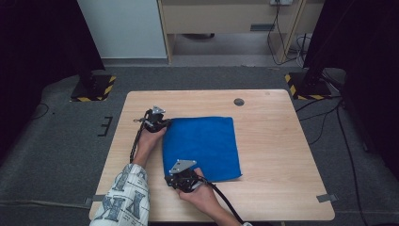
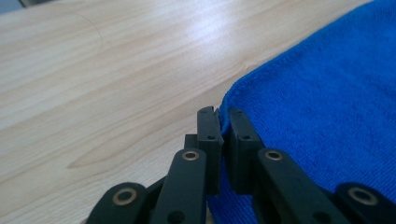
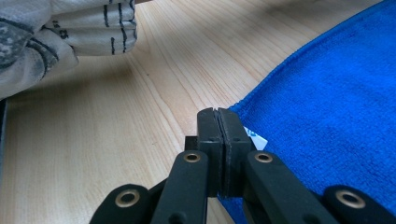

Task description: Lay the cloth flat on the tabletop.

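Note:
A blue towel (image 1: pixel 201 146) lies flat, folded to a rectangle, in the middle of the wooden table (image 1: pixel 277 141). My left gripper (image 1: pixel 166 124) is at the towel's far left corner. In the left gripper view its jaws (image 2: pixel 223 116) are shut on the towel's (image 2: pixel 327 107) rounded edge, with a sliver of blue between the pads. My right gripper (image 1: pixel 169 179) is at the near left corner. In the right gripper view its jaws (image 3: pixel 217 114) are pressed together on the towel's (image 3: pixel 336 102) corner, beside a small white tag (image 3: pixel 254 137).
A patterned sleeve (image 1: pixel 127 197) comes in from the bottom left, and it also lies close to the right gripper (image 3: pixel 56 32). A round dark cap (image 1: pixel 239 101) sits near the table's far edge. Striped stand bases (image 1: pixel 91 87) (image 1: pixel 306 87) and cables are on the floor beyond.

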`<action>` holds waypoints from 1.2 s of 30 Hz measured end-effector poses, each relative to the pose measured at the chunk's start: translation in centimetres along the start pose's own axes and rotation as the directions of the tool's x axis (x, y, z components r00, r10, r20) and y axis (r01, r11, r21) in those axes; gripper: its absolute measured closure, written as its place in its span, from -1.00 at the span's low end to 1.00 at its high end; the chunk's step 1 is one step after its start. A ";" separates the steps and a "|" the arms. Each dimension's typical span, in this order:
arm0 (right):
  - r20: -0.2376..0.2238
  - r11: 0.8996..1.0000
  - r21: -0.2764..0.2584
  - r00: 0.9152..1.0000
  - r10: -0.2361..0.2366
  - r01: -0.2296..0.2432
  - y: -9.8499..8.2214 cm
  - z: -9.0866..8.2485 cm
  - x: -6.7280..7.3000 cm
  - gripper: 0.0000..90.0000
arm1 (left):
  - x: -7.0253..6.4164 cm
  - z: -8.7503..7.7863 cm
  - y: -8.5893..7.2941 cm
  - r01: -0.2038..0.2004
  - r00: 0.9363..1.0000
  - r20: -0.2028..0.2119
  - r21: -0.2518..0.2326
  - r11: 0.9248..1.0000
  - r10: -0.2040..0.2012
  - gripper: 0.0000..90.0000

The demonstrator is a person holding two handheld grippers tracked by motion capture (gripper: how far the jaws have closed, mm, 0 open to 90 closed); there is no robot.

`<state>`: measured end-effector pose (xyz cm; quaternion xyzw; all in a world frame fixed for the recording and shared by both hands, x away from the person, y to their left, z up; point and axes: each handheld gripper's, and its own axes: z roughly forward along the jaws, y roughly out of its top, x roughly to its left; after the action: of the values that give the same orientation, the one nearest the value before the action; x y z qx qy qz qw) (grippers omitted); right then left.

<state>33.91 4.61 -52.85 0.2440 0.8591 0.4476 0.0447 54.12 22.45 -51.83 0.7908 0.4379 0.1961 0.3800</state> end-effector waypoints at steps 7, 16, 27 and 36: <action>-0.001 0.999 -0.041 1.000 -0.010 0.010 0.2 -1.2 1.2 0.99 | -0.9 -1.4 1.3 -0.007 1.000 -0.005 0.003 1.000 0.007 0.87; 0.021 0.997 -0.074 1.000 -0.009 0.011 1.3 -2.2 1.8 0.99 | -1.4 -2.2 2.6 -0.024 1.000 -0.002 0.007 1.000 0.024 0.88; 0.021 0.993 -0.116 1.000 -0.001 0.004 3.2 -2.5 2.1 0.99 | -0.2 -2.4 2.6 0.011 1.000 -0.001 0.002 1.000 -0.011 0.88; 0.028 0.991 -0.131 1.000 -0.004 0.007 4.5 -2.1 2.5 0.99 | 0.4 -3.0 2.6 0.053 0.999 0.008 -0.029 0.998 -0.053 0.88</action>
<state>32.83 6.32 -47.71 0.2445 0.8279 0.4994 0.0739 53.84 23.23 -47.89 0.7741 0.4543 0.1893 0.3982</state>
